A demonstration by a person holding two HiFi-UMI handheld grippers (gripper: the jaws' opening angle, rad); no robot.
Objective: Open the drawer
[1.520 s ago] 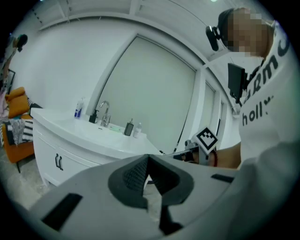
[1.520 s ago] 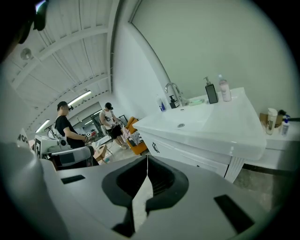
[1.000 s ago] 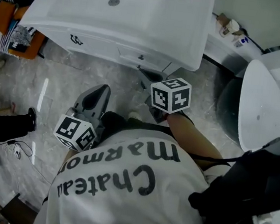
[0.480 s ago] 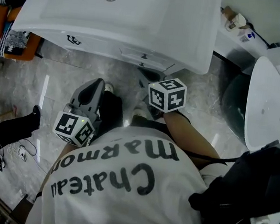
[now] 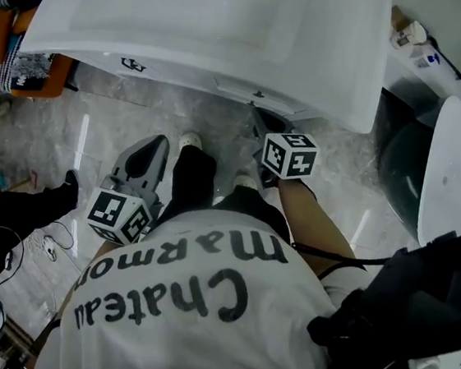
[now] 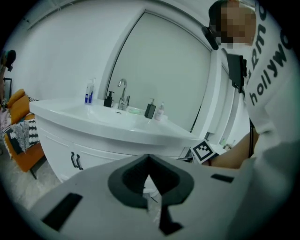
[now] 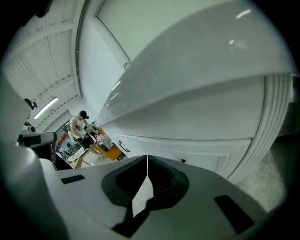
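Observation:
The white vanity (image 5: 231, 31) fills the top of the head view. Its drawer front (image 5: 252, 99) carries a small dark knob (image 5: 260, 94), which also shows as a dot (image 7: 183, 161) in the right gripper view. My right gripper (image 5: 262, 124) is low in front of the drawer, a short way from the knob, jaws shut and empty (image 7: 147, 159). My left gripper (image 5: 148, 149) hangs further left over the floor, pointing at the vanity, also shut and empty (image 6: 148, 157). The cabinet door handles (image 6: 75, 161) lie left of the drawer.
An orange chair (image 5: 28, 74) with a patterned cloth stands left of the vanity. A white toilet (image 5: 454, 180) is at the right. Bottles and a faucet (image 6: 123, 93) stand on the sink top. Cables (image 5: 50, 246) lie on the marble floor at the left. My own legs and feet stand between the grippers.
Both grippers have sunk lower and moved nearer the vanity. The right one has come in close under the sink's edge by the drawer. Both stay shut.

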